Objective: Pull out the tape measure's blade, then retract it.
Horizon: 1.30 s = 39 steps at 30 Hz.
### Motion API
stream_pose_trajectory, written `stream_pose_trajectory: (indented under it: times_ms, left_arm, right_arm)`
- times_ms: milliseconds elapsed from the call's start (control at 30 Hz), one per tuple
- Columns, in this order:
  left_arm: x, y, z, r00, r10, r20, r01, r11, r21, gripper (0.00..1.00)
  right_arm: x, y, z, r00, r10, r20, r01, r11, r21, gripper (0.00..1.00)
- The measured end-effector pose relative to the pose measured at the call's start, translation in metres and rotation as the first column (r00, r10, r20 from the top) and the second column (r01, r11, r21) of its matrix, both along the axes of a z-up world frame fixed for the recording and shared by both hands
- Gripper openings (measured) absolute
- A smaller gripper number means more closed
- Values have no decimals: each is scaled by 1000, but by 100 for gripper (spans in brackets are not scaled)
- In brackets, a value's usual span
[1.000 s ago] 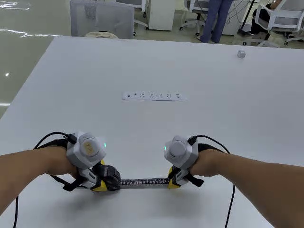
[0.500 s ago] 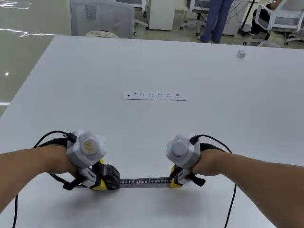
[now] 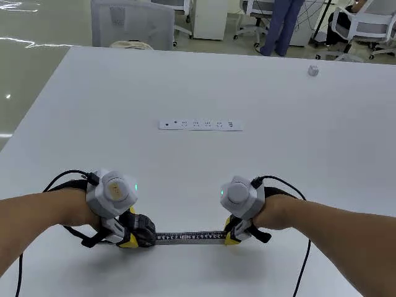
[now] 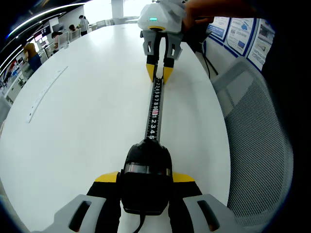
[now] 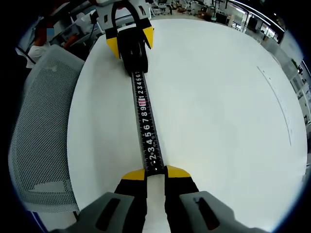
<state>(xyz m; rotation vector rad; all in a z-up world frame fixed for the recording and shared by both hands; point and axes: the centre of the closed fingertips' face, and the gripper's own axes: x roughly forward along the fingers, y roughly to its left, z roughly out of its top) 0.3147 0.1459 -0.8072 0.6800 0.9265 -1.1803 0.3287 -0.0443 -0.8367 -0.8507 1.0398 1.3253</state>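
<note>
At the table's near edge, the black tape measure case (image 4: 146, 167) is held clenched between the yellow-tipped jaws of the left gripper (image 4: 146, 177); its sides and underside are covered by the jaws, and its rear is cut off at the bottom of the left gripper view; the blade (image 4: 154, 109) is drawn out of the case and is laid flat along the white table (image 3: 216, 167), reaching across to the right gripper (image 5: 155, 174), whose jaws are closed on the blade's tip; the end hook is hidden between them, so its shape cannot be made out; in the head view the blade's numbers are too small to be read, though they are legible in both gripper views; a grey mesh chair (image 5: 39, 136) is seen beside the table's edge, partly cut off; farther out, a white power strip (image 3: 201, 125) is laid mid-table, well apart from the grippers; a small grey object (image 3: 313, 71), too small to identify, is seen near the far right; beyond the table, office chairs (image 3: 131, 23) and a person's legs (image 3: 281, 25) are cropped by the frame's top.
</note>
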Motion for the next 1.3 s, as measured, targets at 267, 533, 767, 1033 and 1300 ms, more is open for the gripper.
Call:
stream_pose_trajectory:
  times_ms: [267, 533, 767, 1033, 1300]
  left_arm:
    - [0, 0, 0, 1000, 1, -1, -1, 1000, -1, 34]
    - [0, 0, 0, 1000, 1, 0, -1, 1000, 0, 34]
    - [0, 0, 0, 1000, 1, 1, -1, 1000, 2, 34]
    - [0, 0, 0, 1000, 3, 2, -3, 1000, 1, 34]
    - [0, 0, 0, 1000, 3, 2, -3, 1000, 1, 34]
  right_arm:
    - [0, -4, 0, 1000, -4, 0, 4, 1000, -1, 11]
    - [0, -9, 0, 1000, -8, 2, 8, 1000, -4, 11]
    - [1, -12, 0, 1000, -12, 4, 12, 1000, -3, 11]
    - [1, -18, 0, 1000, -18, 5, 18, 1000, -5, 11]
    - [1, -21, 0, 1000, -21, 2, 21, 1000, -10, 11]
